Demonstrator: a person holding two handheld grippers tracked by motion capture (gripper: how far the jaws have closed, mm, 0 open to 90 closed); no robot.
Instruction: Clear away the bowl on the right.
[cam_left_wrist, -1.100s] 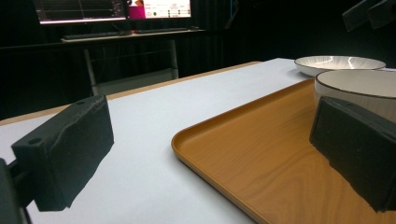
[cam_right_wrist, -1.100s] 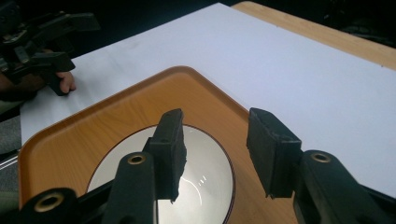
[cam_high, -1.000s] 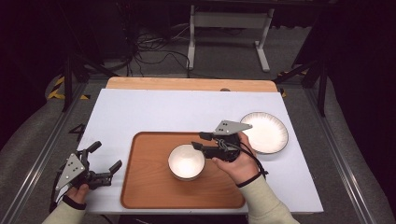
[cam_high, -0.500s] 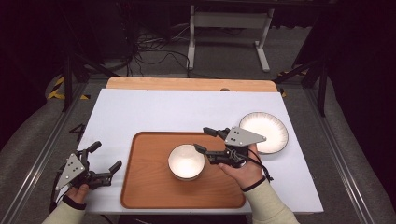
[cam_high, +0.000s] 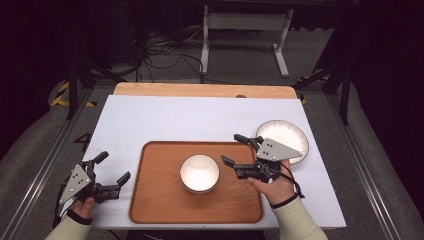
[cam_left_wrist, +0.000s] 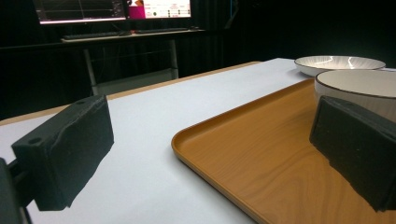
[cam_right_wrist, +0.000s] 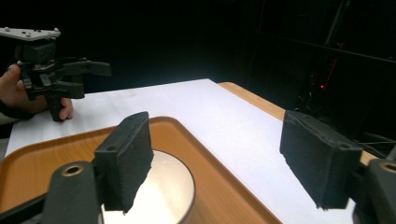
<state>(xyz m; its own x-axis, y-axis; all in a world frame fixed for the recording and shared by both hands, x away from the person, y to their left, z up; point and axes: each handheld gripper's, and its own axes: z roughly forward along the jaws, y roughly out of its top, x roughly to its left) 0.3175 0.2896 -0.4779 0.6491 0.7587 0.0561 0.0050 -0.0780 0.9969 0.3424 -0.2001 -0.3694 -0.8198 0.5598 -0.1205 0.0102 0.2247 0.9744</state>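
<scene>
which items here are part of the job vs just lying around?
In the job:
bowl, standing on the wooden tray
right gripper, jaws open and just been opening, nothing between them, beside the bowl

Lying about:
plate on the white table
left gripper, open, empty
monitors behind

One camera sits high above the near side of the table and looks forward and down on the whole wooden tray (cam_high: 150, 200). One camera sits low just left of the tray (cam_left_wrist: 261, 177) and looks across it, very close. One sits close above the tray (cam_right_wrist: 28, 163), looking across it. All three see the tray.
</scene>
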